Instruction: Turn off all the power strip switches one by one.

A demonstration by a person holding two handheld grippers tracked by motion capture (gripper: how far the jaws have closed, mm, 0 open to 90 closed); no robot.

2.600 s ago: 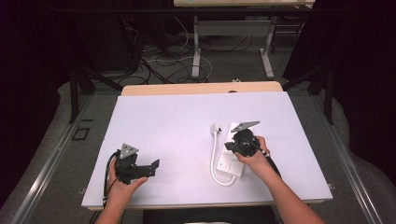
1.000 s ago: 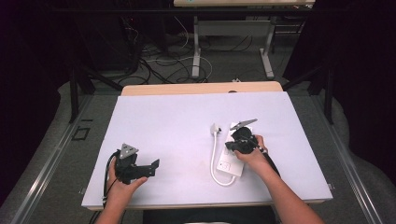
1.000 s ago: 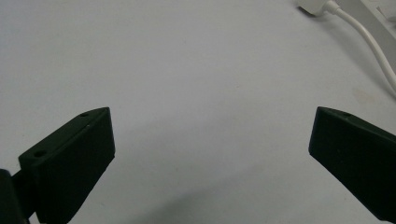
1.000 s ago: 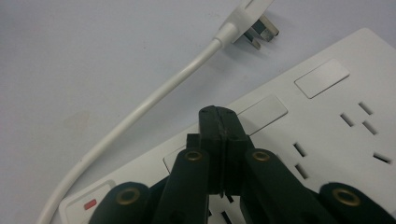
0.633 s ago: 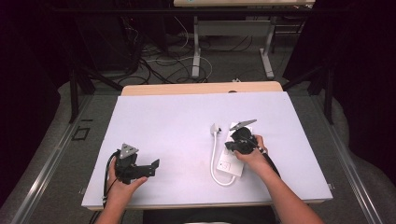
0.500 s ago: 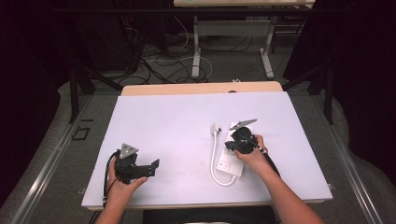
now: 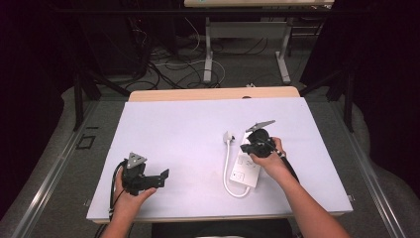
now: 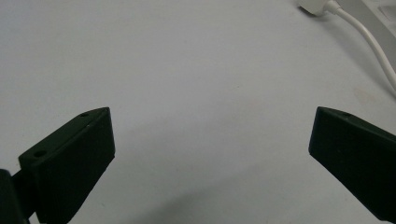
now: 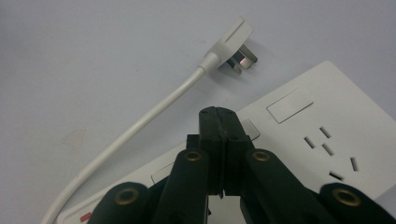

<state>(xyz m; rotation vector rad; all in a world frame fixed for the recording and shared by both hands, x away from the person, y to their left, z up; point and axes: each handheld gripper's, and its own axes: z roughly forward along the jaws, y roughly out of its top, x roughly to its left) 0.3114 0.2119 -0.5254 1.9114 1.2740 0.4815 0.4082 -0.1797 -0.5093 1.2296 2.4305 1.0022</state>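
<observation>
While the white rectangular plastic power strip [image 9: 299, 154] lies flat on the pale tabletop [image 7: 188, 134], nearer its right edge than its left, the right gripper [image 9: 219, 114] is held over it with its jaws clenched together on nothing, their joined tip poised at a small rocker switch on the strip's face. Such a closed tip is judged to serve as a single blunt finger for pressing the switch rather than for grasping. The strip's white rubber cable [image 9: 140, 123] is looped out from the near end and back toward the far edge, so that the white flat plug [image 9: 232, 44] rests unplugged on the tabletop just beside the strip, prongs turned toward it. Near the front left corner the left gripper [image 7: 148, 179] is kept well apart, its jaws released wide over bare surface, evidently in reserve. Nothing is seen to stand in the way of the press; only the cable loop lies close alongside.
</observation>
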